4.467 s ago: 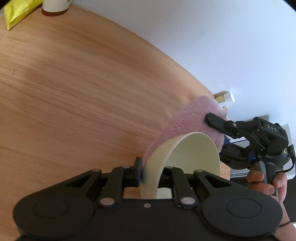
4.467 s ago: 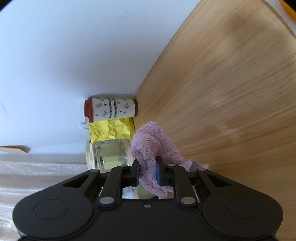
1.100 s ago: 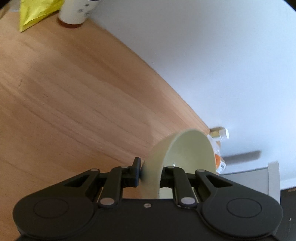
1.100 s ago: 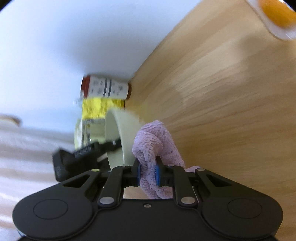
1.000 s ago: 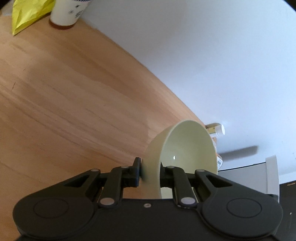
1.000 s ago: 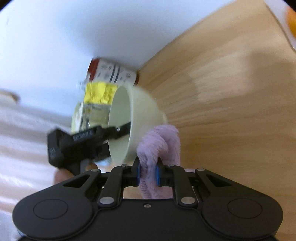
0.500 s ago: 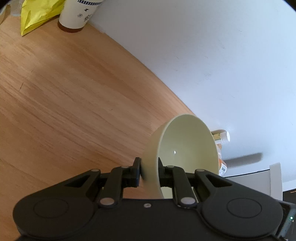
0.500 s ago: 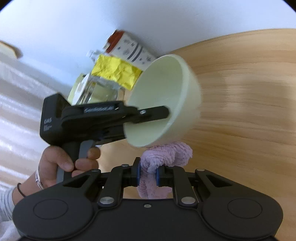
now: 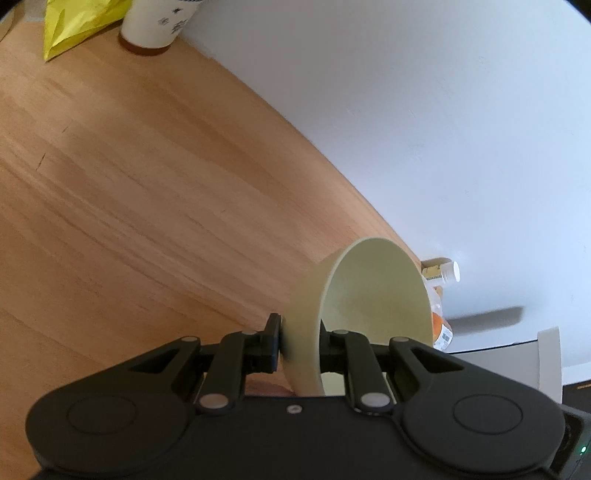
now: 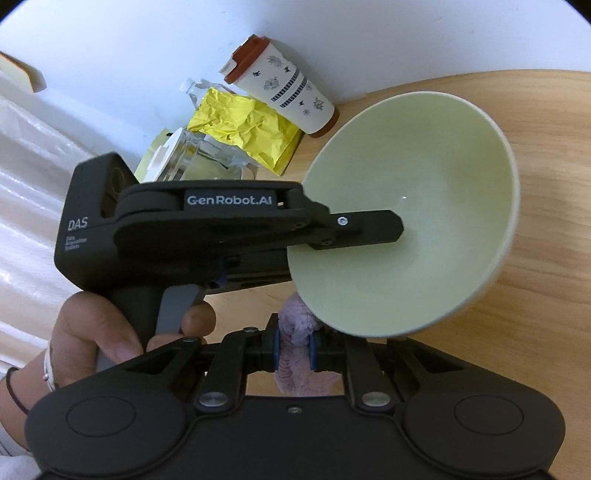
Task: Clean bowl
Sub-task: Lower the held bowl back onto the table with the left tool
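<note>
My left gripper (image 9: 299,332) is shut on the rim of a pale green bowl (image 9: 373,295), held tilted on its side above the wooden table (image 9: 147,184). From the right wrist view the bowl (image 10: 424,221) opens toward the camera, and the left gripper (image 10: 332,236) has one finger inside it and the other hidden behind the wall. A person's hand (image 10: 103,325) grips that tool's handle. My right gripper (image 10: 293,343) holds a pink fluffy cloth (image 10: 295,325), its jaws closing tighter on it. The cloth sits just under the bowl's lower rim.
Against the white wall stand a patterned cup with a red lid (image 10: 284,88), a crumpled yellow bag (image 10: 243,125) and a glass jar (image 10: 199,155). The left wrist view shows the cup (image 9: 155,22), the bag (image 9: 77,26) and a small bottle (image 9: 439,273) behind the bowl.
The right gripper has swung round from beside the bowl to face its open inside, with the cloth now below the rim. The left gripper has kept its hold and barely moved.
</note>
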Demonstrator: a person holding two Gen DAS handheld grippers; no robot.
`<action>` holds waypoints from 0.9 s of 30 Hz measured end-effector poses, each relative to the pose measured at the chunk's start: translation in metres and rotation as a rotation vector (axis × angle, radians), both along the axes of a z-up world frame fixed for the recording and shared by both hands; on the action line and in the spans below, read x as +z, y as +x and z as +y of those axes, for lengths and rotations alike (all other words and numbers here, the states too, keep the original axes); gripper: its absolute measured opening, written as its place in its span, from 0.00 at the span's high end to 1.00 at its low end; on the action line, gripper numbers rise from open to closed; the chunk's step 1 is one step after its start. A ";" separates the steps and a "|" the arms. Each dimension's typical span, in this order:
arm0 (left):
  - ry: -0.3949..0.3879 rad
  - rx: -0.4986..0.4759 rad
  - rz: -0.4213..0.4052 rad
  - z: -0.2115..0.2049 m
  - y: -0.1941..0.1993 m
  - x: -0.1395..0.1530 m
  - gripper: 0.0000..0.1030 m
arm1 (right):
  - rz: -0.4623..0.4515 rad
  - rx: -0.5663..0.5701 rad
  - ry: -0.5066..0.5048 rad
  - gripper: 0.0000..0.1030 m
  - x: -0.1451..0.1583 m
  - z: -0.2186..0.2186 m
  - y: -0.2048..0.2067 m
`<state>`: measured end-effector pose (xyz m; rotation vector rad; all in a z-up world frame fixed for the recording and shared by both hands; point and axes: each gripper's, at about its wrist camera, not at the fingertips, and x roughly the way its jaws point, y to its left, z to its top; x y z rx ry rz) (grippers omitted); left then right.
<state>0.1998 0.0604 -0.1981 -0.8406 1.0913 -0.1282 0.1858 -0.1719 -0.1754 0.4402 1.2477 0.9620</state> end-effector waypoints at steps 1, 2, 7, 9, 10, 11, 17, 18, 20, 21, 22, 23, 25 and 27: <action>-0.003 0.008 0.006 0.002 0.000 -0.001 0.86 | 0.001 -0.002 -0.002 0.85 0.000 -0.001 0.000; -0.005 0.013 0.010 0.003 -0.001 -0.001 0.86 | -0.001 -0.002 -0.005 0.85 0.000 -0.002 0.000; 0.006 0.018 0.021 0.008 0.000 -0.001 0.86 | 0.008 -0.033 -0.025 0.85 -0.002 -0.022 -0.007; 0.008 0.023 0.037 0.013 -0.002 -0.002 0.86 | 0.010 -0.048 -0.032 0.85 -0.004 -0.028 -0.008; 0.008 0.028 0.040 0.014 -0.003 -0.003 0.86 | 0.016 -0.065 -0.033 0.85 -0.005 -0.035 -0.009; 0.008 0.028 0.043 0.016 -0.004 -0.004 0.86 | 0.020 -0.081 -0.036 0.85 -0.006 -0.041 -0.009; 0.005 0.030 0.064 0.016 -0.010 -0.011 0.86 | 0.013 -0.149 -0.046 0.85 -0.001 -0.074 -0.005; 0.007 0.027 0.068 0.016 -0.011 -0.012 0.86 | 0.010 -0.154 -0.049 0.85 -0.001 -0.075 -0.004; 0.013 0.027 0.075 0.016 -0.013 -0.014 0.86 | -0.011 -0.179 -0.085 0.85 0.003 -0.086 -0.004; 0.023 0.023 0.078 0.016 -0.014 -0.015 0.86 | -0.016 -0.196 -0.087 0.85 0.004 -0.092 -0.003; 0.034 0.022 0.082 0.016 -0.015 -0.016 0.86 | -0.020 -0.211 -0.088 0.85 0.005 -0.097 -0.002; 0.036 0.024 0.086 0.018 -0.016 -0.017 0.85 | -0.021 -0.221 -0.089 0.85 0.006 -0.100 -0.001; 0.033 0.024 0.089 0.019 -0.017 -0.019 0.85 | -0.025 -0.257 -0.095 0.85 0.007 -0.111 0.005; 0.040 0.019 0.092 0.019 -0.018 -0.022 0.85 | -0.010 -0.282 -0.105 0.85 0.002 -0.119 0.009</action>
